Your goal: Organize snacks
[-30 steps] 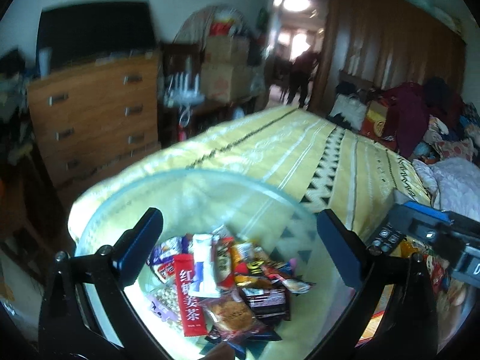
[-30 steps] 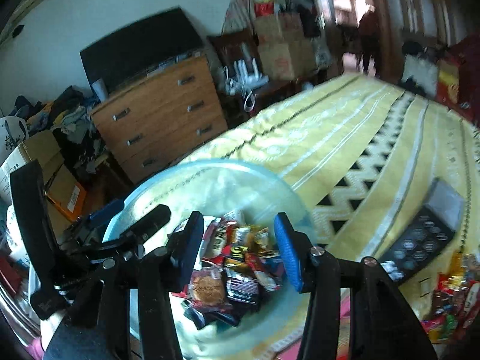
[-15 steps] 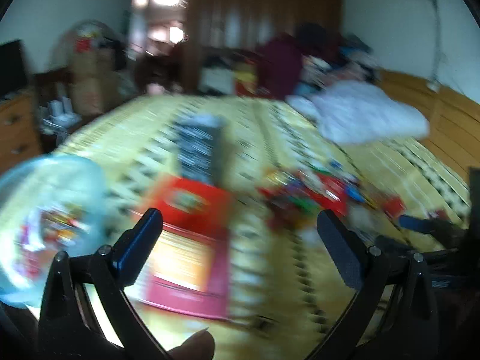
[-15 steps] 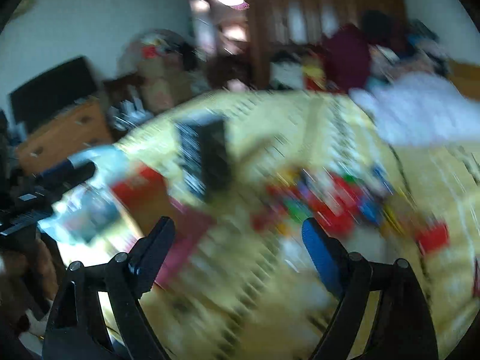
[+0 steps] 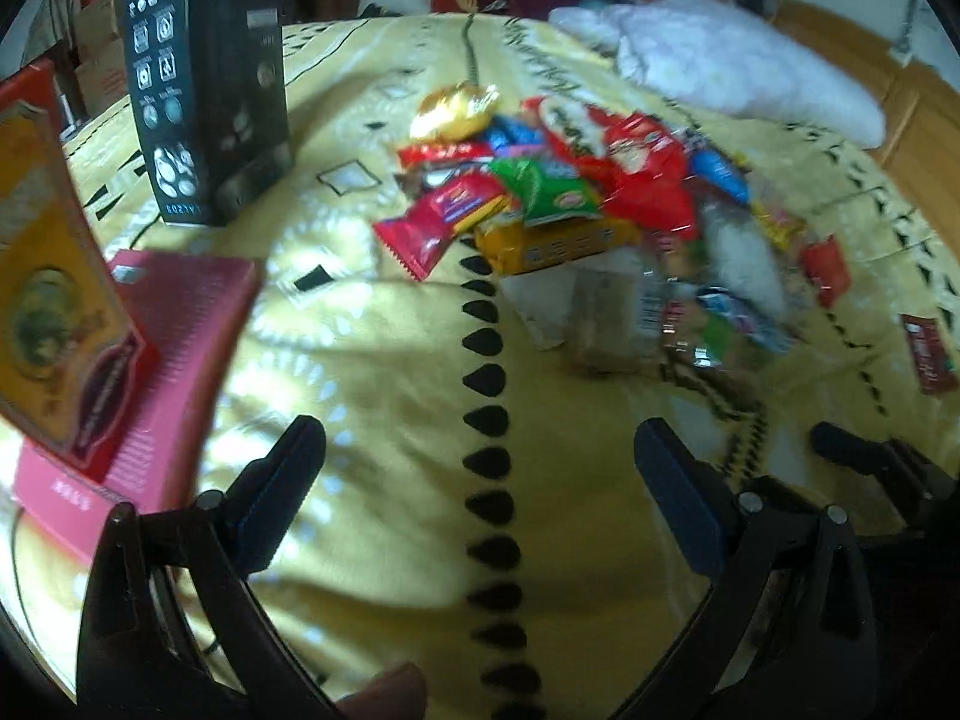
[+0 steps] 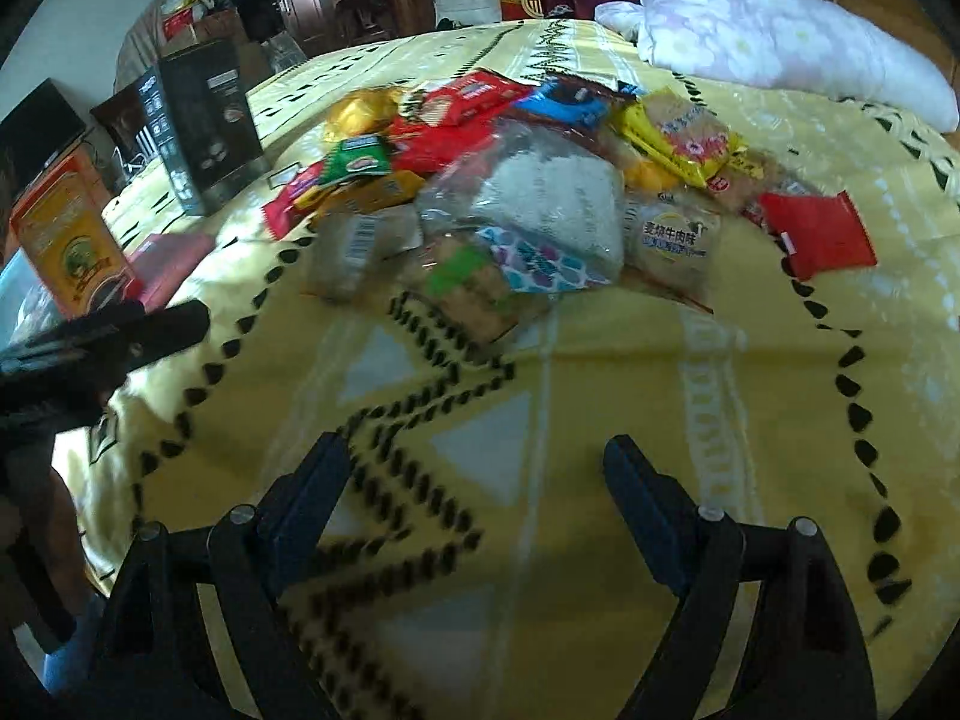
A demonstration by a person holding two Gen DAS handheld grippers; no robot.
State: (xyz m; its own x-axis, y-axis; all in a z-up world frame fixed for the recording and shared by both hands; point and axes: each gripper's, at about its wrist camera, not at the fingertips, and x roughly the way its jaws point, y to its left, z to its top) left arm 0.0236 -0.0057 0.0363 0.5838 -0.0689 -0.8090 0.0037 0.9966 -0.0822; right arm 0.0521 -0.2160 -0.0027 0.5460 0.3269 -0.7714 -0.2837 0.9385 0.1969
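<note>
A heap of loose snack packets lies on the yellow patterned bedspread, among them red, green, yellow and clear wrappers. My left gripper hovers short of the heap, open, with only bedspread between its fingers. In the right wrist view the same heap lies ahead of my right gripper, which is also open and holds nothing. One red packet lies apart at the heap's right edge. The left gripper's dark finger shows at the left of that view.
A tall black box stands at the back left. An orange-and-red box stands on a flat pink box at the left. A white duvet lies at the back right. A dark red packet lies far right.
Both grippers have swung away from the clear bowl of snacks, rightwards and downwards, to the loose heap on the bed. The right gripper's jaws have widened.
</note>
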